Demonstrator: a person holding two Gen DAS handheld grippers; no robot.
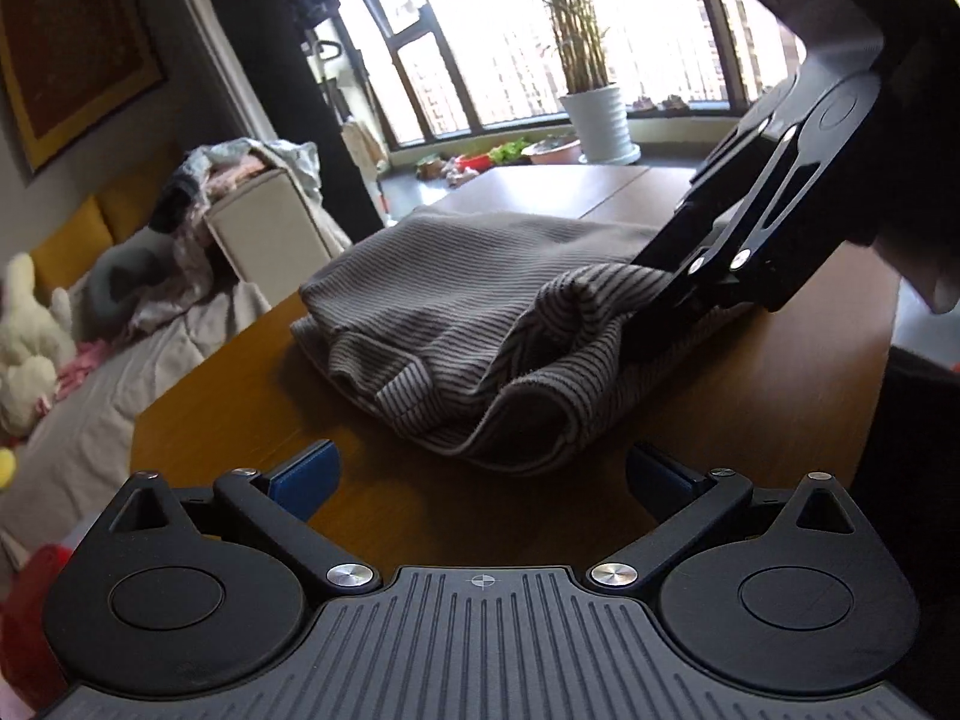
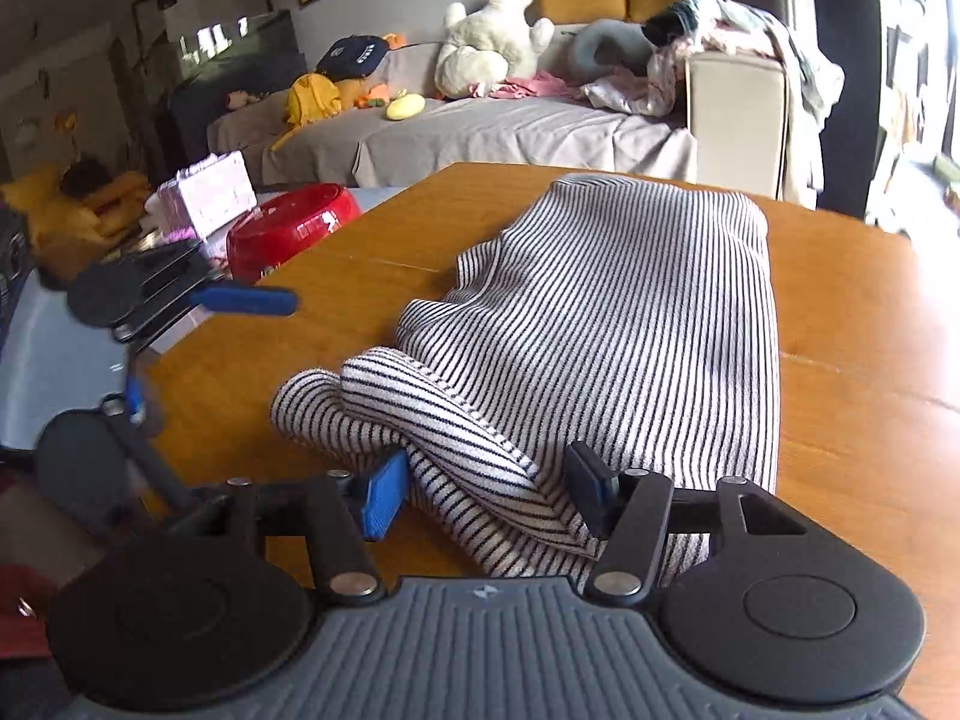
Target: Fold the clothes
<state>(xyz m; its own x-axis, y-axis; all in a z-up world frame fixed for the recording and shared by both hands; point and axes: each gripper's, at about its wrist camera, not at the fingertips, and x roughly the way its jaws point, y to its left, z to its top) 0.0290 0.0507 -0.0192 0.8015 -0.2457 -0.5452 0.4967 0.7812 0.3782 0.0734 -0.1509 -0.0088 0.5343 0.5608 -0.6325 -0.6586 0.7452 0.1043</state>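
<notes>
A black-and-white striped garment (image 2: 600, 324) lies folded in a long bundle on the wooden table (image 2: 852, 336). It also shows in the left wrist view (image 1: 456, 312). My right gripper (image 2: 489, 495) is open, with a rolled end of the garment lying between its blue pads; the pads do not press it. In the left wrist view the right gripper (image 1: 654, 312) reaches into the garment from the right. My left gripper (image 1: 480, 474) is open and empty, just short of the garment's near edge. It shows in the right wrist view (image 2: 198, 342) at the table's left edge.
A sofa (image 2: 480, 126) with plush toys and loose clothes stands beyond the table. A red basin (image 2: 288, 228) and a pink box (image 2: 204, 192) sit left of the table. A potted plant (image 1: 594, 114) stands by the window.
</notes>
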